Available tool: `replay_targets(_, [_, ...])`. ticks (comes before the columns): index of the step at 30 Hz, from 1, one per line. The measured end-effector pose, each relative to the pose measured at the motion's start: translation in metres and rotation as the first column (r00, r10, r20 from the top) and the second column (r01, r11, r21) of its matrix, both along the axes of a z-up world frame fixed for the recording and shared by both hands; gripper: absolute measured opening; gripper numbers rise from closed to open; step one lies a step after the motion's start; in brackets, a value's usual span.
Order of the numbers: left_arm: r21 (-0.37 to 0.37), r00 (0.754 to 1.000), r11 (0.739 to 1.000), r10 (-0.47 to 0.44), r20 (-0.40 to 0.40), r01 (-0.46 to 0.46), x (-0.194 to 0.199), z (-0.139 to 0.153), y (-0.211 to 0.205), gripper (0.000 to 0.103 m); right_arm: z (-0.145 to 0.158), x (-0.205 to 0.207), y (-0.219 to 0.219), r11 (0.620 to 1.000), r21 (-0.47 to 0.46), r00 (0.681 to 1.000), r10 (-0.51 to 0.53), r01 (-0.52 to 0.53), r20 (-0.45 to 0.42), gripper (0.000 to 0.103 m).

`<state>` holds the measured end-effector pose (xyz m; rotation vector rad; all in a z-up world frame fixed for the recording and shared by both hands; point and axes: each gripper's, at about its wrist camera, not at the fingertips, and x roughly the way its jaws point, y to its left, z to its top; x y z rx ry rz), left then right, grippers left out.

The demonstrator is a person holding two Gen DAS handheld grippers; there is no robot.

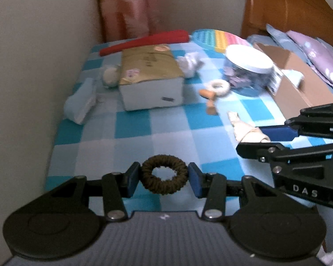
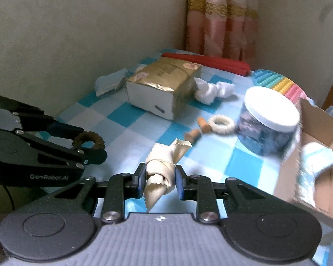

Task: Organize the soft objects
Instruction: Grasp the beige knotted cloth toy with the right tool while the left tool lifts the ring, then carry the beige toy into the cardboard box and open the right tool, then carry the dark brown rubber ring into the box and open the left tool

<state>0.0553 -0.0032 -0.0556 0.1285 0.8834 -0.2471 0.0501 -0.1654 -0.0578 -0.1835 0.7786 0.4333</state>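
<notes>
Only left cam shows purple pillows (image 1: 317, 51). L gripper (image 1: 164, 178) clamps brown scrunchie (image 1: 164, 178); R gripper (image 2: 158, 181) clamps cream knotted cloth (image 2: 161, 170).

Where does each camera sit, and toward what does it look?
Left wrist: on the left gripper, looking down over the checked bed; it grips a brown hair tie.
Right wrist: on the right gripper, facing the same bed; it grips a knotted cream cloth.
Shared: gold box, jar, each other's gripper.
</notes>
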Motion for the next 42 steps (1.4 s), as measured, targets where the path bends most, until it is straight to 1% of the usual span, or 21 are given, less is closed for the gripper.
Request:
replay_targets(4, [0.010, 0.999, 0.999, -0.051, -0.013, 0.051, -0.007, 0.005, -0.012, 0.046, 0.009, -0.014, -0.017, 1.000, -0.025, 0.999, -0.018, 0.019, 0.029, 0.031])
replay_targets(9, [0.005, 0.996, 0.996, -0.093, 0.003, 0.093, -0.014, 0.016, -0.027, 0.046, 0.027, -0.026, -0.047, 0.997, -0.038, 0.994, -0.068, 0.071, 0.083, 0.031])
replay_targets(13, [-0.005, 0.993, 0.993, -0.121, 0.009, 0.122, -0.014, 0.023, -0.038, 0.046, 0.044, -0.031, -0.075, 0.991, -0.044, 0.983, -0.120, 0.127, 0.137, 0.031])
replay_targets(17, [-0.003, 0.990, 0.990, -0.140, 0.020, 0.140, -0.014, 0.028, -0.051, 0.046, 0.056, -0.025, -0.105, 0.979, -0.043, 0.965, -0.190, 0.201, 0.182, 0.032])
replay_targets(22, [-0.001, 0.987, 0.988, -0.157, 0.018, 0.157, -0.010, 0.030, -0.065, 0.046, 0.053, -0.009, -0.139, 0.956, -0.062, 0.941, -0.270, 0.287, 0.203, 0.032])
replay_targets(28, [0.012, 0.987, 0.987, -0.159, 0.001, 0.159, -0.001, 0.028, -0.079, 0.046, 0.039, 0.011, -0.166, 0.936, -0.079, 0.927, -0.323, 0.343, 0.190, 0.032])
replay_targets(29, [0.013, 0.987, 0.987, -0.159, -0.003, 0.159, 0.001, 0.027, -0.081, 0.046, 0.036, 0.013, -0.168, 0.934, -0.085, 0.926, -0.328, 0.348, 0.188, 0.034])
replay_targets(31, [0.014, 0.987, 0.987, -0.161, -0.011, 0.161, 0.005, 0.027, -0.086, 0.046, 0.031, 0.016, -0.170, 0.929, -0.098, 0.923, -0.336, 0.357, 0.186, 0.049])
replay_targets(32, [0.015, 0.986, 0.986, -0.164, -0.013, 0.164, 0.006, 0.027, -0.089, 0.046, 0.029, 0.016, -0.172, 0.929, -0.092, 0.923, -0.339, 0.359, 0.185, 0.066])
replay_targets(33, [0.016, 0.986, 0.986, -0.168, -0.014, 0.168, 0.008, 0.027, -0.091, 0.046, 0.028, 0.014, -0.173, 0.932, -0.078, 0.924, -0.335, 0.354, 0.185, 0.073])
replay_targets(35, [0.020, 0.984, 0.984, -0.177, -0.016, 0.177, 0.011, 0.027, -0.096, 0.046, 0.026, 0.014, -0.175, 0.937, -0.054, 0.927, -0.331, 0.344, 0.177, 0.074])
replay_targets(37, [0.022, 0.982, 0.982, -0.186, -0.017, 0.186, 0.014, 0.028, -0.100, 0.046, 0.025, 0.012, -0.176, 0.939, -0.038, 0.928, -0.332, 0.343, 0.169, 0.079])
replay_targets(38, [0.021, 0.982, 0.981, -0.190, -0.018, 0.191, 0.016, 0.029, -0.102, 0.046, 0.026, 0.011, -0.176, 0.939, -0.033, 0.928, -0.333, 0.343, 0.167, 0.086])
replay_targets(39, [0.020, 0.981, 0.980, -0.196, -0.018, 0.196, 0.018, 0.029, -0.105, 0.046, 0.026, 0.010, -0.175, 0.940, -0.026, 0.929, -0.331, 0.340, 0.164, 0.089])
replay_targets(41, [0.016, 0.978, 0.978, -0.208, -0.015, 0.208, 0.021, 0.032, -0.110, 0.046, 0.026, 0.007, -0.175, 0.942, -0.011, 0.930, -0.328, 0.335, 0.163, 0.090])
replay_targets(42, [0.014, 0.976, 0.976, -0.215, -0.013, 0.216, 0.023, 0.033, -0.113, 0.046, 0.026, 0.005, -0.174, 0.943, -0.005, 0.931, -0.329, 0.334, 0.160, 0.093])
